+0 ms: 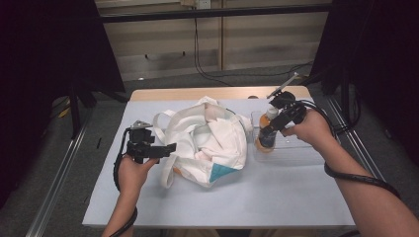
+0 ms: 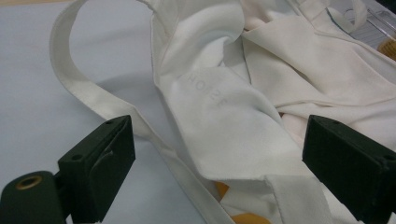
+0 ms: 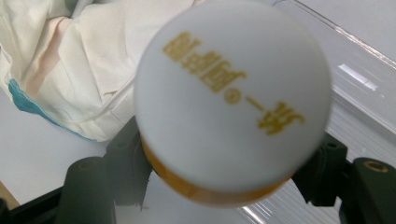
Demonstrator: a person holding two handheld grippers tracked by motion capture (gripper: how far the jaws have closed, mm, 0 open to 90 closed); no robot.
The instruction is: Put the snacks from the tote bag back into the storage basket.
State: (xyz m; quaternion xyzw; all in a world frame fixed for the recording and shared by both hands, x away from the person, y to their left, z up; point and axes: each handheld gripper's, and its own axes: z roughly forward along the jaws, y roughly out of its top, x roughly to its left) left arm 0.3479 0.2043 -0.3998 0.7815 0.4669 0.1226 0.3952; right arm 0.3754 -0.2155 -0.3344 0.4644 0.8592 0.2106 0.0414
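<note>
**Bottle gripped at the clear tray, open jaws waiting at the cloth bag**

The table [image 1: 276,197], covered in a pale blue-grey sheet, takes up the lower middle of the high view, with a strip of bare wood along its far edge. Dark curtains close off the upper left and upper right corners.

The white cloth bag [image 1: 207,140] lies crumpled at the centre of the frame, one long strap looping out toward its left side and a teal patch showing at its lower edge. In the left gripper view the bag spreads across the upper right of the frame, faint raised lettering on one fold, and a bit of orange shows under the cloth near the bottom edge.

To the right of the bag, touching or just beside it, sits a clear plastic tray [image 1: 296,150], in the right-centre of the high view.

The left gripper [image 1: 165,149] is in the left-centre of the frame, held level and pointing at the bag's strap side. Its jaws stand wide apart with nothing pressed between them; the bag's strap and a fold of cloth lie in the gap ahead of them.

The right gripper [image 1: 267,132] reaches down into the tray's left end and is clamped on a bottle [image 1: 268,129] with orange contents. In the right gripper view the bottle's white cap, printed with gold characters, bulks large in the centre, a black jaw pressed on either side of the orange body just below it.
</note>
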